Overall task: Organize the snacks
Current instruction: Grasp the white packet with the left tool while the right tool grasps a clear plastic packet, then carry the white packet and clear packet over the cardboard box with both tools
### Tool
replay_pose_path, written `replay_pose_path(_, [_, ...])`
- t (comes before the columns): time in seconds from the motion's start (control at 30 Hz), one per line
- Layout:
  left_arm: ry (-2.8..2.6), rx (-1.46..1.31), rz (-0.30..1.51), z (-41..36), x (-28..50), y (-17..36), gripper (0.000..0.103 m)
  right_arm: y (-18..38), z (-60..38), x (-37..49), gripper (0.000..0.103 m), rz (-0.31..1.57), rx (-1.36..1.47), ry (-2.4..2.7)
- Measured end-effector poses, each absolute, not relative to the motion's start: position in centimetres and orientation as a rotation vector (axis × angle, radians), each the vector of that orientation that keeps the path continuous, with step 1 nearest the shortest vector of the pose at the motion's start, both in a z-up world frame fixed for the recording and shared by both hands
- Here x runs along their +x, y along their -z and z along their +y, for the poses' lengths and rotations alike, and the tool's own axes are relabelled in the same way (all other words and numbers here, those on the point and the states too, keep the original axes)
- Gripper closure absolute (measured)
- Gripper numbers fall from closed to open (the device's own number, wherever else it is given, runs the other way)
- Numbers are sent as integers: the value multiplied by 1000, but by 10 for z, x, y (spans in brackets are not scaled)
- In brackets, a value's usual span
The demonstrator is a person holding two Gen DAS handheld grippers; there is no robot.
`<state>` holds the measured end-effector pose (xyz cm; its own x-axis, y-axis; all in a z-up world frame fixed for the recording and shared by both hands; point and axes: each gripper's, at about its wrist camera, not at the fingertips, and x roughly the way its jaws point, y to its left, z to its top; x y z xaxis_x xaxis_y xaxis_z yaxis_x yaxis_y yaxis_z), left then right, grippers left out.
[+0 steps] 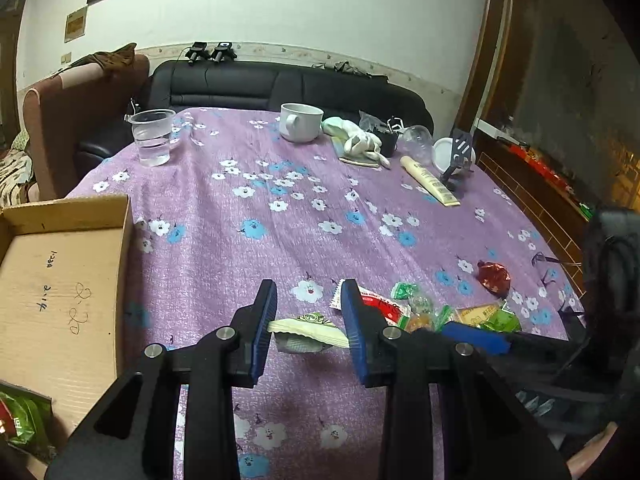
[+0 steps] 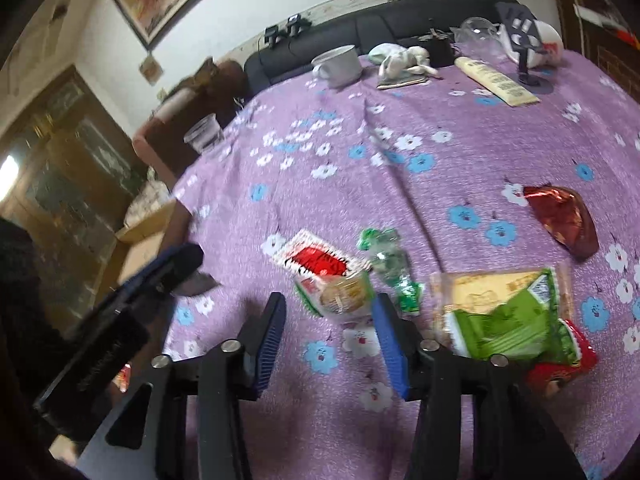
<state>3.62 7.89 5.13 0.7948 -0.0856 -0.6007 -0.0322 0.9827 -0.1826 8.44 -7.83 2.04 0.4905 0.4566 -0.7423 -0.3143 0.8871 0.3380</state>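
Left gripper: I clamp the flat snack packet by its edges; it may slip short of the cardboard box.
Right gripper: jaws apart, empty; I could knock the snack pile.

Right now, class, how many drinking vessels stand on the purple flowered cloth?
2: a clear plastic cup holding water near the far left edge, and a white mug at the far middle. Clutter at the far right may hide more.

A purple flowered tablecloth carries snack packets, mug, cardboard box.
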Motion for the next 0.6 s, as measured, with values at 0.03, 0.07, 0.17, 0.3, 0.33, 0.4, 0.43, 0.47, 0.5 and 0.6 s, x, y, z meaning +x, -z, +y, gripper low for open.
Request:
replay_pose_path(0.03, [28,-189,650,80,35,-52,72,-18,-71,84,52,944,121,-451])
replay_pose_path(0.07, [26,-189,648,80,35,-52,72,-16,-67,83,52,938,94,-441])
replay_pose_path(0.17, [26,-194,652,81,34,-52,72,-9,-58,82,60,911,20,-385])
replay_pose_path(0.3, [30,-191,660,79,36,-50,72,-7,-63,81,70,894,29,-391])
replay_pose_path(0.33, [29,-186,661,78,36,-50,72,-8,-66,81,70,893,42,-397])
replay_pose_path(0.4, [26,-184,663,78,36,-49,72,-11,-69,79,70,884,52,-410])
replay_pose_path(0.43, [23,-184,665,78,36,-49,72,-13,-70,77,71,874,52,-415])
replay_pose_path(0.47, [23,-186,667,78,37,-49,72,-15,-71,75,71,863,49,-418])
replay_pose_path(0.5, [22,-188,668,79,37,-48,72,-17,-71,74,71,855,50,-423])
replay_pose_path(0.6, [16,-190,669,80,37,-48,72,-22,-71,69,71,837,66,-465])
